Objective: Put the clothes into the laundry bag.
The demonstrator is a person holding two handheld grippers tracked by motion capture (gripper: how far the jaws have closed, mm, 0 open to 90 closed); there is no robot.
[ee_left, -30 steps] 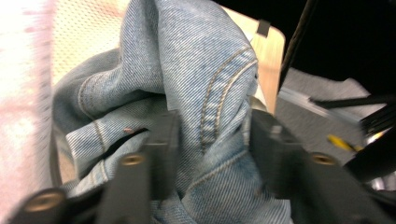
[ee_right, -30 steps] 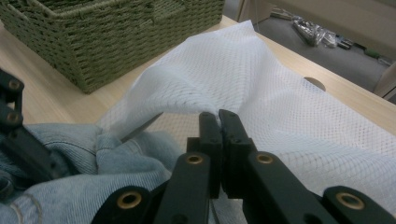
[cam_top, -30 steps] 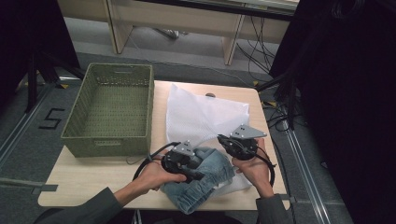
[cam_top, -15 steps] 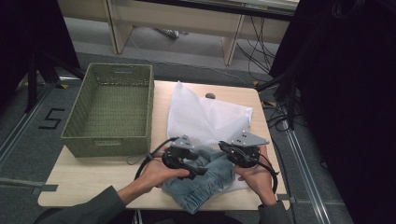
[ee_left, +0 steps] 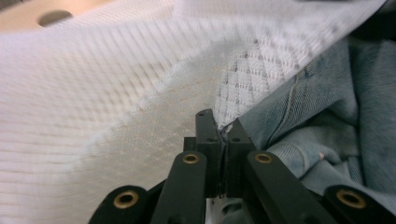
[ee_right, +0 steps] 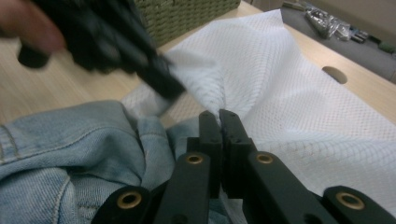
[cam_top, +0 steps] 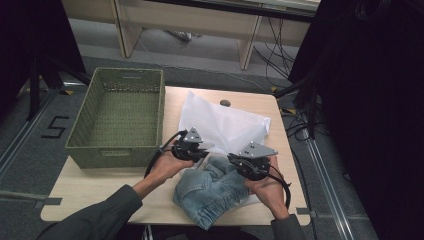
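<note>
Wooden bench (cam_top: 107, 177), near edge: left gripper (ee_left: 223, 128) and right gripper (ee_right: 219, 116), jaws clamped on denim garment (cam_top: 215, 192) over white mesh cloth (cam_top: 225, 125).

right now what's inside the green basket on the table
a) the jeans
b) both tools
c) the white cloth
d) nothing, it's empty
d: in the high view the green basket shows only its bare woven floor, while the jeans and the white cloth lie on the table beside it, with the left tool and right tool down at the cloth.
</note>
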